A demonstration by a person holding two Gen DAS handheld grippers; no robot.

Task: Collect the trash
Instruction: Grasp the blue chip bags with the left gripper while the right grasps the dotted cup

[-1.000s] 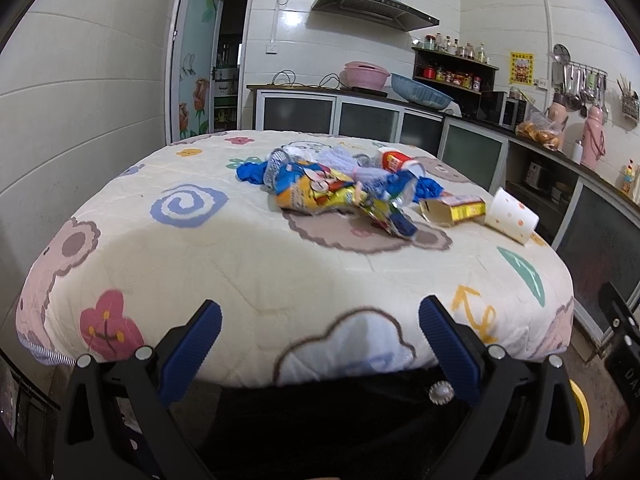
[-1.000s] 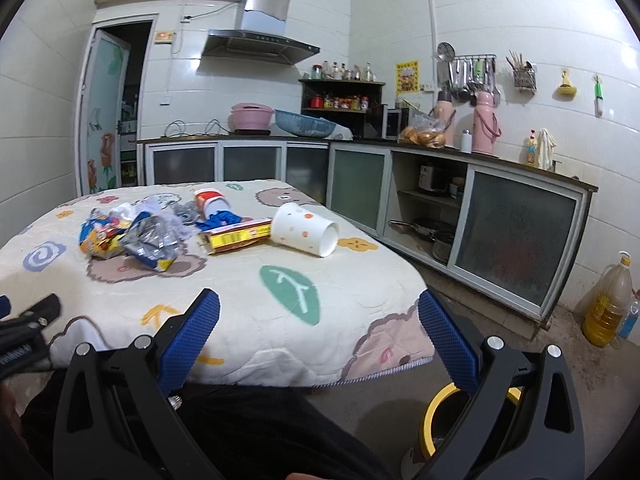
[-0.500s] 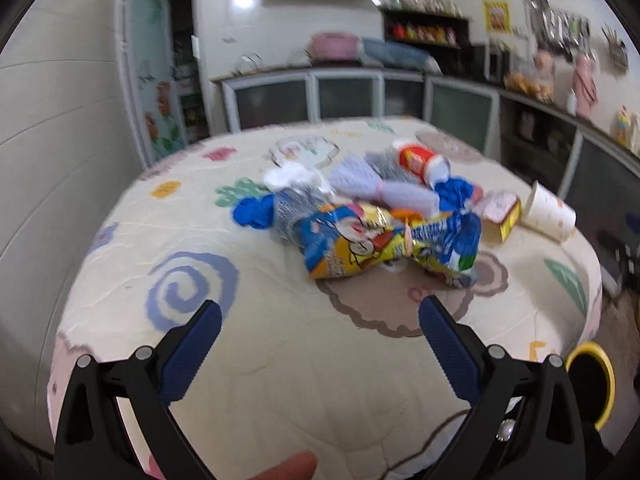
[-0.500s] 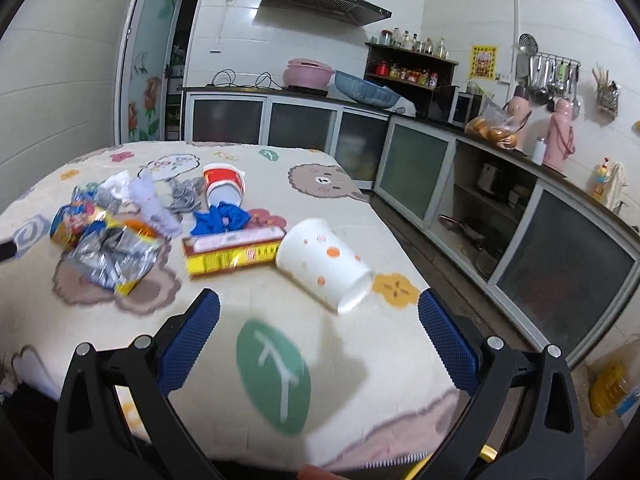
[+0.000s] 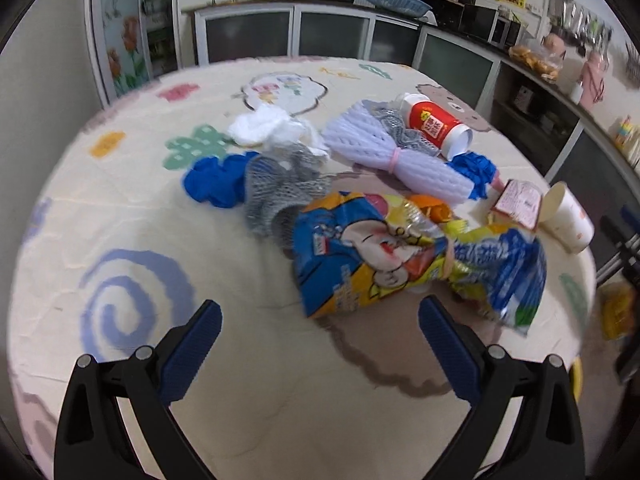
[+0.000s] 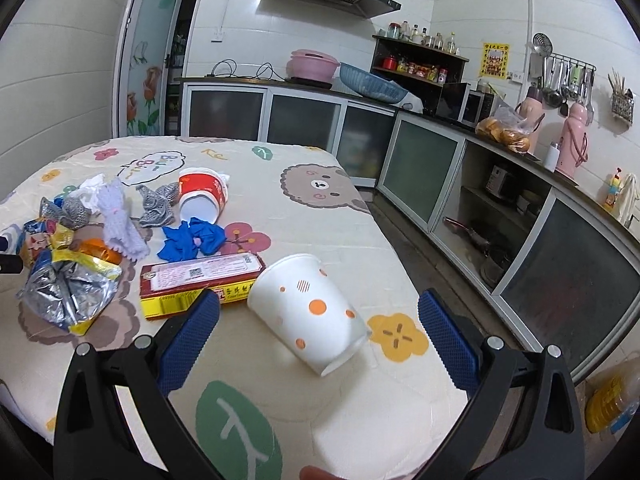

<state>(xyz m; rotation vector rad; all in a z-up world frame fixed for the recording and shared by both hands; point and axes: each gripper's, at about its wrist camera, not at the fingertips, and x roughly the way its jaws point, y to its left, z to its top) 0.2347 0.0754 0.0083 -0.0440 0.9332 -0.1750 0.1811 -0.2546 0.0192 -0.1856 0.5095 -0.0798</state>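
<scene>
Both grippers (image 5: 320, 322) (image 6: 319, 312) wide apart, empty

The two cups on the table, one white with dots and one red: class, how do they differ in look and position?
The white dotted cup lies nearest the right gripper; the red cup lies farther back among the trash. The white one is plain with orange dots, the red one printed. Both lie tipped on their sides.

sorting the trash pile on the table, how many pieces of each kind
cups: 2 (white dotted cup, red cup)
snack bags: 1
boxes: 1
foam nets: 3 (white, grey, grey)
blue gloves: 2 ()
tissue: 1
total: 10
</scene>
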